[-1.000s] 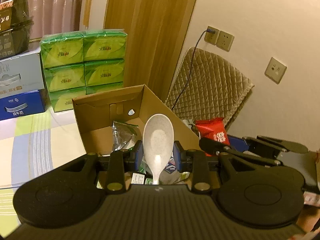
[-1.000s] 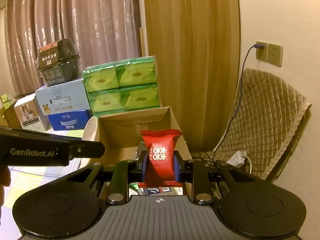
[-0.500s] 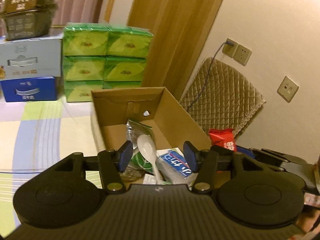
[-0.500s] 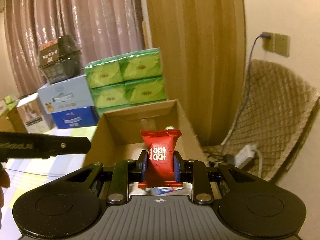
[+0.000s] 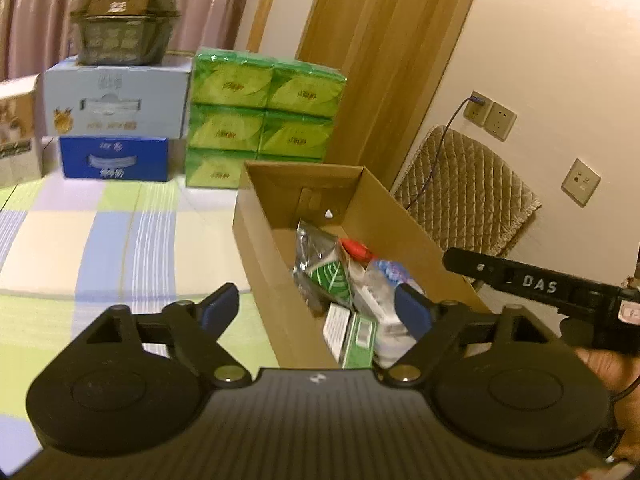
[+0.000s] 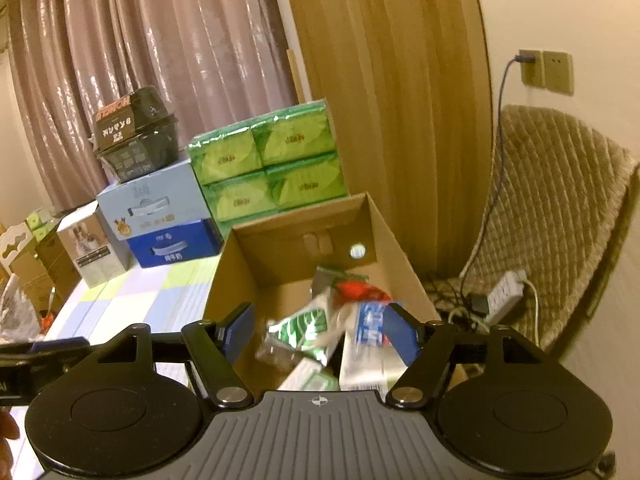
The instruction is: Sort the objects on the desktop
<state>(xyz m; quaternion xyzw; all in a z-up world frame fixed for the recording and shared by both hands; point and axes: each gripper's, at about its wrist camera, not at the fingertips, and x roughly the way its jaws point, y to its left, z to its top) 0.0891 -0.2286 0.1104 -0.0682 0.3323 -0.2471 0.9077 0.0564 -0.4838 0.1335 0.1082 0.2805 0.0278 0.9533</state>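
An open cardboard box (image 5: 262, 236) (image 6: 224, 280) stands on the checked tablecloth and holds several packets. A red snack packet (image 5: 357, 250) (image 6: 356, 290) lies on top of them, beside a green-and-white packet (image 5: 328, 276) (image 6: 308, 322) and a blue-and-white pack (image 6: 370, 326). My left gripper (image 5: 316, 308) is open and empty over the box's near left corner. My right gripper (image 6: 320, 330) is open and empty above the box. The right gripper's body (image 5: 560, 292) shows at the right of the left wrist view. The spoon is not visible.
Green tissue packs (image 5: 264, 116) (image 6: 272, 164), blue boxes (image 5: 114, 128) (image 6: 160, 216) and a dark tub (image 5: 124, 28) stand behind the box. A quilted chair (image 6: 560, 208) with a power strip (image 6: 508, 290) is at the right. The checked tablecloth (image 5: 100, 240) spreads left.
My left gripper opened and let the spoon go into the box, then drew back left. My right gripper opened and dropped the red packet into the box.
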